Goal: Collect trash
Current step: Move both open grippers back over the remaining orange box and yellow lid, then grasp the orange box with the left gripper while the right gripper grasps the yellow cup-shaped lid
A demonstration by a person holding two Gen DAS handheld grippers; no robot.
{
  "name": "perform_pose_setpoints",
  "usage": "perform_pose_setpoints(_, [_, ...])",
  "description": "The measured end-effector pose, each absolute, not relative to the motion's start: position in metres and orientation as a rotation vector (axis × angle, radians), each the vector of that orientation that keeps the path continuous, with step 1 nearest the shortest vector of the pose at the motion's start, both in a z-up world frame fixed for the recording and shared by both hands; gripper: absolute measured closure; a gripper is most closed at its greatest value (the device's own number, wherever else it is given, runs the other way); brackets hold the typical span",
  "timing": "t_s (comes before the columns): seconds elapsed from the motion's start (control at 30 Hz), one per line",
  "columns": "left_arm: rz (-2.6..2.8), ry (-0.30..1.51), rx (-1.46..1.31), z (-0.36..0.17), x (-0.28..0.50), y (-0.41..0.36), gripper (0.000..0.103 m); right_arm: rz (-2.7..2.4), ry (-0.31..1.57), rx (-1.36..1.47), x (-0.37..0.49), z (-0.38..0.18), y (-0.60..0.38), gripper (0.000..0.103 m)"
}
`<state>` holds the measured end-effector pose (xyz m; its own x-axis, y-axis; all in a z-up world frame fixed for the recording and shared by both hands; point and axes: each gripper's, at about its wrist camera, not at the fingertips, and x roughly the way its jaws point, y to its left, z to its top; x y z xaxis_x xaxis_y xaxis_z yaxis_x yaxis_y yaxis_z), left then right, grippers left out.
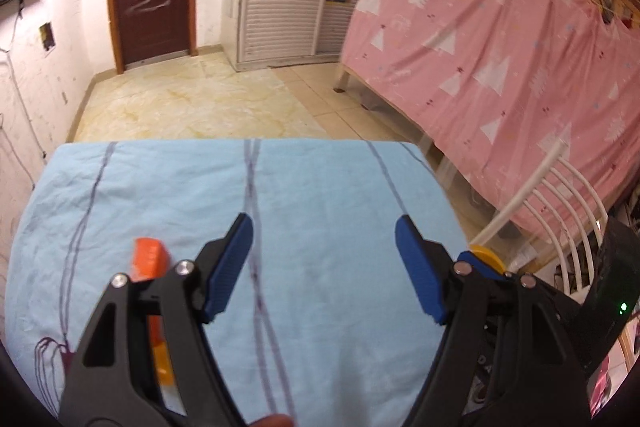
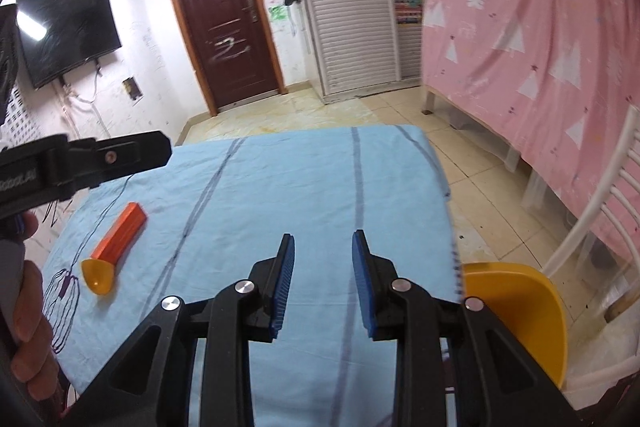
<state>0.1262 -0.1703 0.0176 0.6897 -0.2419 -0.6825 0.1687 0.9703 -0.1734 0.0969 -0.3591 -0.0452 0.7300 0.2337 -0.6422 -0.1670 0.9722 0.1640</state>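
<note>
Both spread wide and grasping nothing: left hand-held gripper (image 1: 324,259) and right hand-held gripper (image 2: 323,277), poised over the blue-clothed counter (image 2: 304,187). Orange wrapper (image 2: 120,233) and yellow scoop-shaped piece (image 2: 97,275) lying touching end to end at the counter's left side, just beside the left hand-held gripper's left finger. Yellow bin (image 2: 520,311) off the counter's right edge (well apart from the trash). Likely trouble: snagging loose cloth while pinching the flat wrapper, nudging the scoop off the left edge, or dropping a piece on the long carry across.
</note>
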Motion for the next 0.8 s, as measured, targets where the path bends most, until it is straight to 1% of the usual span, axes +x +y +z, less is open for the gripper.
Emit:
perform_pose_setpoints(0.07, [-0.209, 0.779, -0.106, 0.016, 0.127, -0.157, 0.033, 0.238, 0.722, 0.085, 0.098, -0.044, -0.346, 0.078])
perform_pose_setpoints(0.13, [-0.186, 0.793, -0.122, 0.014, 0.13, -0.141, 0.033, 0.26, 0.727, 0.07, 0.101, -0.043, -0.331, 0.074])
perform_pose_setpoints(0.2, [-0.162, 0.801, -0.13, 0.012, 0.132, -0.129, 0.033, 0.281, 0.731, 0.055, 0.103, -0.042, -0.317, 0.066])
perform_pose_setpoints(0.27, [-0.135, 0.807, -0.132, 0.009, 0.134, -0.115, 0.033, 0.305, 0.734, 0.042, 0.105, -0.043, -0.304, 0.062])
perform_pose_setpoints(0.47, [-0.09, 0.857, -0.156, -0.006, 0.142, -0.081, 0.033, 0.36, 0.747, 0.009, 0.106, -0.045, -0.271, 0.057])
perform_pose_setpoints(0.6, [-0.087, 0.895, -0.19, -0.015, 0.147, -0.062, 0.033, 0.392, 0.761, -0.015, 0.106, -0.048, -0.25, 0.05])
perform_pose_setpoints(0.8, [-0.103, 0.95, -0.181, -0.027, 0.152, -0.043, 0.033, 0.442, 0.778, -0.03, 0.102, -0.054, -0.232, 0.043])
